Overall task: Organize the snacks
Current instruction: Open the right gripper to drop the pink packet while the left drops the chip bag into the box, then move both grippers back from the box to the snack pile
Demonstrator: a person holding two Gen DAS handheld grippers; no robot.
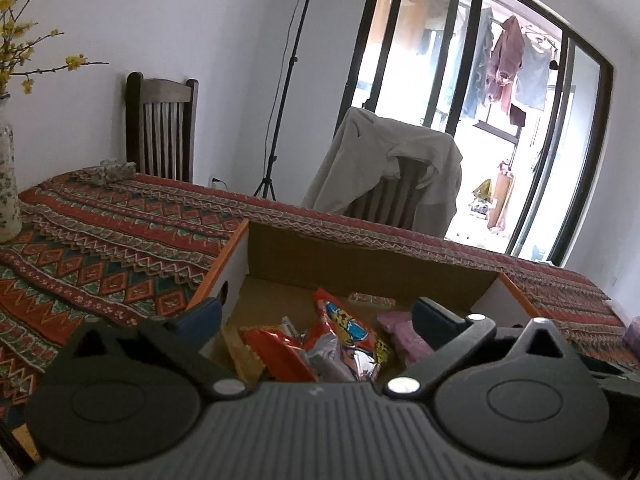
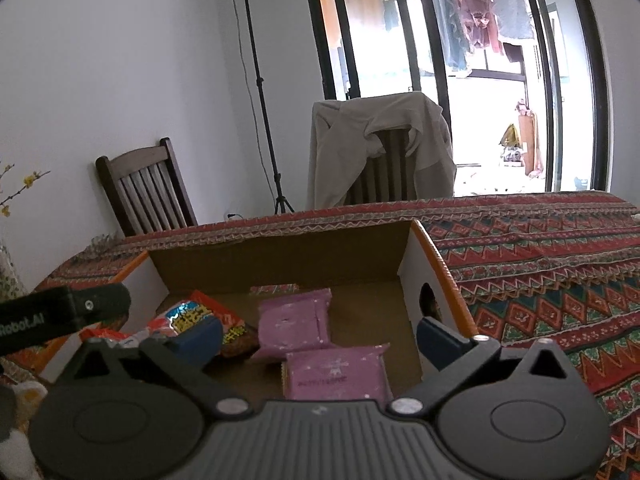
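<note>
An open cardboard box (image 1: 360, 264) with orange rims sits on the patterned tablecloth; it also shows in the right wrist view (image 2: 280, 256). Inside lie red-orange snack packets (image 1: 344, 324) on the left and purple packets (image 2: 294, 322) (image 2: 336, 374) on the right. My left gripper (image 1: 316, 316) is open and empty above the red packets. My right gripper (image 2: 320, 334) is open and empty above the purple packets. The red packets (image 2: 200, 316) and part of the left gripper's body (image 2: 64, 312) show at the left of the right wrist view.
Two wooden chairs (image 1: 162, 124) (image 2: 384, 152) stand behind the table, one draped with a beige jacket. A light stand (image 2: 260, 92) stands between them. A floral vase (image 1: 8, 184) with yellow flowers is at the table's left end. Tablecloth (image 2: 540, 264) extends right of the box.
</note>
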